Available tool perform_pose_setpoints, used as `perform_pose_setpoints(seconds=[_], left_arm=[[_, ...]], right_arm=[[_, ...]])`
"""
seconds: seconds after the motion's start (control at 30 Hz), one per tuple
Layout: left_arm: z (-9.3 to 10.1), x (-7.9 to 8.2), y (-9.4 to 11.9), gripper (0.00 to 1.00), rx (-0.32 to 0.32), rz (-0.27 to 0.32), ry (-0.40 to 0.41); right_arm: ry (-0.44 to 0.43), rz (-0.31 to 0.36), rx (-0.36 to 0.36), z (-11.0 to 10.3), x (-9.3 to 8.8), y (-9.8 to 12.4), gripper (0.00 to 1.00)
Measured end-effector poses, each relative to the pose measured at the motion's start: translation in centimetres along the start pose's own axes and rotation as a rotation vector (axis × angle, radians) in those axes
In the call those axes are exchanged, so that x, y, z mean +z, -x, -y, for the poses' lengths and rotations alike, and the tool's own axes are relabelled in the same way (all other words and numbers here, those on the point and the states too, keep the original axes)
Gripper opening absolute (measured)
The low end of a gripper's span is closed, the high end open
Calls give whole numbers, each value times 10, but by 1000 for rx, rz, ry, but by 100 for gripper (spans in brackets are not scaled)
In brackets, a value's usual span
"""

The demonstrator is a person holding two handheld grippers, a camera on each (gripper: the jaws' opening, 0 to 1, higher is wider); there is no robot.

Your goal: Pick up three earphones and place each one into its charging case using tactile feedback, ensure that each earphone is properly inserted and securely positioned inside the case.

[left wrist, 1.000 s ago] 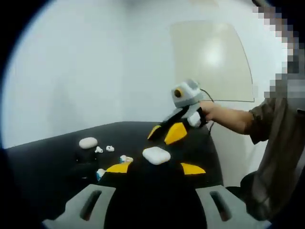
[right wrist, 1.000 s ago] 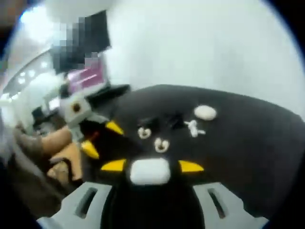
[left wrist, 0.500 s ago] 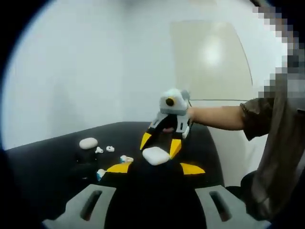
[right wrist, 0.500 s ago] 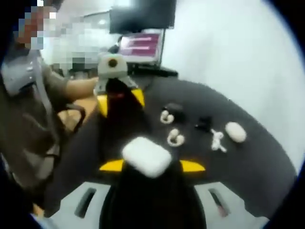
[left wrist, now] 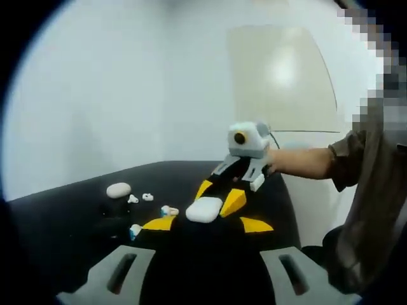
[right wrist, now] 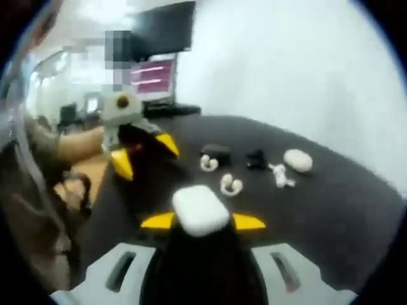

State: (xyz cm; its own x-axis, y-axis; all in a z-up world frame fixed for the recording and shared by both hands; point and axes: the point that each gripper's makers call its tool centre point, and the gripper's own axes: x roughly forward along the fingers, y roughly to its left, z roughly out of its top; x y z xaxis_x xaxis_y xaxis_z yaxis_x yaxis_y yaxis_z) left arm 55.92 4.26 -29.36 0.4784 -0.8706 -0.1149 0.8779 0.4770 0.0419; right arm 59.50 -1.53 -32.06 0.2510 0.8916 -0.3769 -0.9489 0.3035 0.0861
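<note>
A white charging case [right wrist: 200, 210] sits between my right gripper's [right wrist: 203, 221] yellow-tipped jaws, which are shut on it; in the left gripper view the same case [left wrist: 203, 210] is held low over the black table [left wrist: 63, 216] by the right gripper [left wrist: 218, 196]. My left gripper [left wrist: 207, 224] stands open with nothing in it, and from the right gripper view it [right wrist: 145, 154] hovers at the left. Loose white earphones [right wrist: 231, 185] [right wrist: 206, 164] [right wrist: 280, 175] lie near a black case [right wrist: 216, 152] and a white oval case [right wrist: 297, 160].
A small dark object [right wrist: 255, 159] lies among the earphones. A person's arm [left wrist: 305, 162] reaches in from the right, with the table's edge just below it. A monitor [right wrist: 152, 73] stands behind the table. White walls lie beyond.
The right gripper has swung in over the white case and then shifted a little right with it. The right gripper view has turned. The left gripper has stayed still.
</note>
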Motion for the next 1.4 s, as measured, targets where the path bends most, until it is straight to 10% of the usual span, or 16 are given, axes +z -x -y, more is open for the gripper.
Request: perform_pose_setpoints(seconds=[0.37, 0.53, 0.73, 1.07, 1.4], left_arm=[[0, 0, 0, 34, -1, -3, -1], [-1, 0, 0, 34, -1, 0, 2], [0, 0, 0, 34, 0, -1, 2], [-14, -27, -17, 22, 15, -225, 111], [-1, -18, -38, 25, -60, -247, 128]], right_arm=[[-510, 74, 168, 16, 9, 7, 28], [-314, 15, 142, 7, 6, -1, 27], [-290, 32, 131, 3, 7, 0, 26], [331, 181, 13, -13, 19, 13, 26], [594, 210, -39, -22, 21, 18, 22]])
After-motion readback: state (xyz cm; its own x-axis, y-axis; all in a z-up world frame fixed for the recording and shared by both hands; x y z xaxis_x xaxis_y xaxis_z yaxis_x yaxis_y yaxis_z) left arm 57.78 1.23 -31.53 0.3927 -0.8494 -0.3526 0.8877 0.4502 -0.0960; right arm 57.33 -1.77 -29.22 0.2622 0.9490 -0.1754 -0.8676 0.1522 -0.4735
